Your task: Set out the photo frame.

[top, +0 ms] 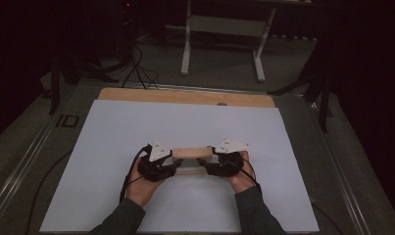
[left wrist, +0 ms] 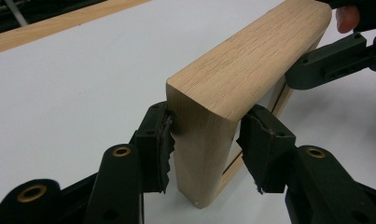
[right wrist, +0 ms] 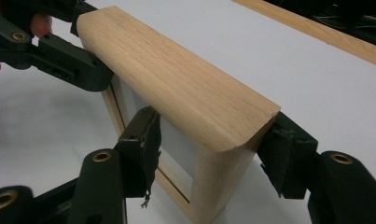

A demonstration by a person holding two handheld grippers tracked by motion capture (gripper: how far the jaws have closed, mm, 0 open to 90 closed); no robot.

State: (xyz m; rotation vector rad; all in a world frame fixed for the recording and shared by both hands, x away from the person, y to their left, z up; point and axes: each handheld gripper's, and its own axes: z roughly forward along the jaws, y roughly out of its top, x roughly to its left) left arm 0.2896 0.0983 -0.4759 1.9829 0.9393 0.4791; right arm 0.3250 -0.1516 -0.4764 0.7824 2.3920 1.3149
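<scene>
A light wooden frame [top: 191, 152] stands on edge on the white sheet [top: 136, 127], long side across the table. My left gripper [top: 175, 164] straddles its left end post [left wrist: 199, 140]; one pad [left wrist: 160, 140] brushes the wood, the other [left wrist: 255, 144] sits a hair off it. My right gripper [top: 205, 164] straddles the right end [right wrist: 223, 172]. Its far pad [right wrist: 279, 149] is at the wood's corner, and its near pad [right wrist: 146, 140] stands off the post with a pale strip between. Both are open around the frame. Each gripper view shows the other gripper's jaw farther along the frame.
The white sheet covers most of the tabletop; a bare wooden strip [top: 185, 96] runs along the far edge. Beyond it stands a white-legged stand [top: 223, 29] on grey floor, with black cables [top: 138, 68] at the back left. Dark stands flank the table.
</scene>
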